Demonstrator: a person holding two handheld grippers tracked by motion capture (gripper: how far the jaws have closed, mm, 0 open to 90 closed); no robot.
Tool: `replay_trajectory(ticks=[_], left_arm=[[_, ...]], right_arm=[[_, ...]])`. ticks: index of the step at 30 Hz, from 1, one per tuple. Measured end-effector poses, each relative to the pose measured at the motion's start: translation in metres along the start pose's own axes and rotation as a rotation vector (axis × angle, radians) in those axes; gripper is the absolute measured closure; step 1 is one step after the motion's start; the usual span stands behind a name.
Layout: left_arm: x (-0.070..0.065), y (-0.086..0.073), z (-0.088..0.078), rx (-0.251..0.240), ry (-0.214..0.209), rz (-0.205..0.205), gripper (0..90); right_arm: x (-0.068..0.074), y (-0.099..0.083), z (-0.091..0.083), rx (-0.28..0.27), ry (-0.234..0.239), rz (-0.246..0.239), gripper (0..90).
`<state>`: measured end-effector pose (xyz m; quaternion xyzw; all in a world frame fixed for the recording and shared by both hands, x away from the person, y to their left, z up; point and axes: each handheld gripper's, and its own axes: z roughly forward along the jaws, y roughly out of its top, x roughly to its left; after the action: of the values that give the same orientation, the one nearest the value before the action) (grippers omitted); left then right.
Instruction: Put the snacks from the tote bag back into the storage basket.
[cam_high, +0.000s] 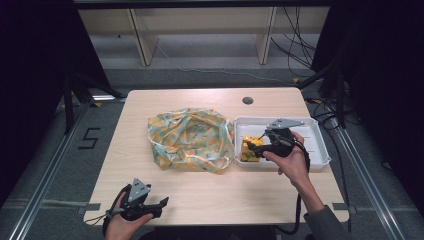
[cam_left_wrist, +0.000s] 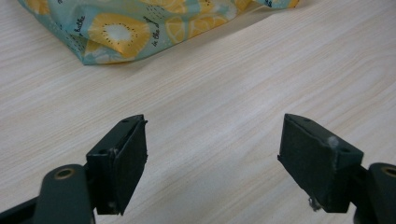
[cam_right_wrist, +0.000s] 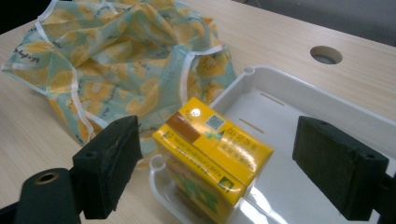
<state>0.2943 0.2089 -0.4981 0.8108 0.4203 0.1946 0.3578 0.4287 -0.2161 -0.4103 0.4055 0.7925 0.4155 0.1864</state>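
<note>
A yellow drink carton stands in the near left corner of a white tray on the wooden table; in the high view the carton sits at the tray's left end. My right gripper is open, its jaws spread wide on either side of the carton without touching it; from above the right gripper hovers over the tray. A crumpled lemon-print bag lies just left of the tray. My left gripper is open and empty at the table's front left edge, above bare wood.
A round cable hole is in the table's far side. The lemon-print bag's corner lies ahead of the left gripper. Cables and shelf legs stand on the floor behind the table.
</note>
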Motion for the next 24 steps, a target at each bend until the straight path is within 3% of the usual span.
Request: replay_trajectory(ticks=[1,7,10,11,15,17,24], left_arm=[[0.0,0.0,0.0,0.0,0.001,0.0,22.8],[0.0,0.0,0.0,-0.001,0.001,0.001,22.8],[0.0,0.0,0.0,-0.002,0.001,0.0,22.7],[0.0,0.0,0.0,0.0,0.004,0.006,22.8],[0.001,0.0,0.0,-0.004,0.005,0.011,22.8],[0.001,0.0,0.0,-0.002,0.004,0.012,22.8],[0.0,0.0,0.0,-0.002,-0.002,0.0,22.8]], right_arm=[[0.0,-0.001,0.0,0.0,0.005,-0.02,16.2],[0.007,-0.005,-0.006,0.002,0.018,-0.002,16.3],[0.005,-0.008,-0.008,-0.007,0.018,-0.026,16.2],[0.007,-0.009,-0.009,-0.008,0.02,-0.009,16.3],[0.007,-0.012,-0.012,-0.026,0.016,-0.027,16.3],[0.01,-0.015,-0.013,-0.011,0.024,-0.009,16.3],[0.014,-0.02,-0.014,-0.024,0.03,-0.032,16.4]])
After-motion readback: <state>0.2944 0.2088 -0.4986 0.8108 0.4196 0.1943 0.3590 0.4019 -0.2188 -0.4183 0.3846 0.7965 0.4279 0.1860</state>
